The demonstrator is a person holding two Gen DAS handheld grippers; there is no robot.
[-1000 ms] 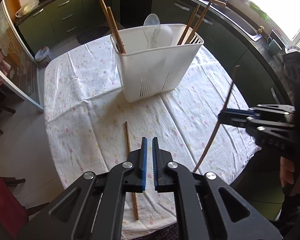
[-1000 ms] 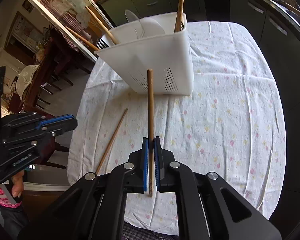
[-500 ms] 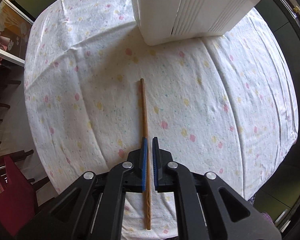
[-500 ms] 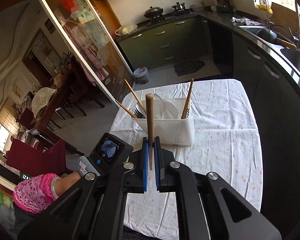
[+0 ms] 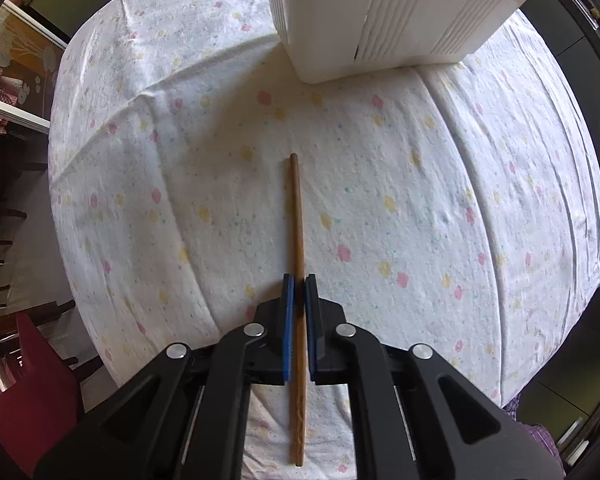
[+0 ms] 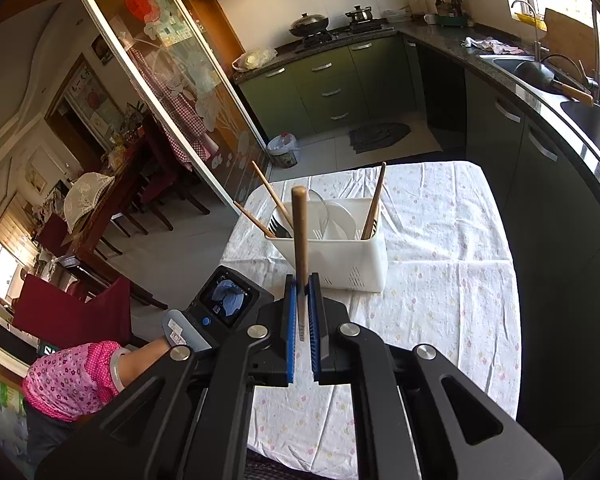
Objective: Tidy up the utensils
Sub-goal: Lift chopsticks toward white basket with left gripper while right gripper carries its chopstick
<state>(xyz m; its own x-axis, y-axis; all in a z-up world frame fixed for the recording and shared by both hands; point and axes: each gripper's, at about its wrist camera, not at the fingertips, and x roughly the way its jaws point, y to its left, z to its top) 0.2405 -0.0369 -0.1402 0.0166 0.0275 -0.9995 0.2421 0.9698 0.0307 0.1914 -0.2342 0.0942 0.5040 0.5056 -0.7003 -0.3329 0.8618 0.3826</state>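
Green kitchen cabinets [image 6: 340, 80] are curving round behind the surface [image 5: 440, 208], which is wearing a white flowered cloth. On it the white caddy [image 6: 340, 256] is standing, one only, and I am counting inside it three wooden sticks leaning out, a dark fork [image 6: 278, 225] and what look like two pale plastic spoons [image 6: 340, 220]; the exact spoon count I cannot settle.

I am holding the right hand-held gripper [image 6: 303, 320] well back from the caddy, its jaws clamping an upright wooden chopstick [image 6: 300, 232] near its lower end. The left hand-held gripper [image 5: 299, 320] is sitting low over the cloth with its jaws nearly closed round a second chopstick lying flat [image 5: 296, 216]; whether the pads are already pinching it I cannot tell.

So two loose chopsticks are in hand. I am judging them light, stiff and smooth, likely to pivot in the pads, so taking the lying one near its middle looks steadier than at the end.
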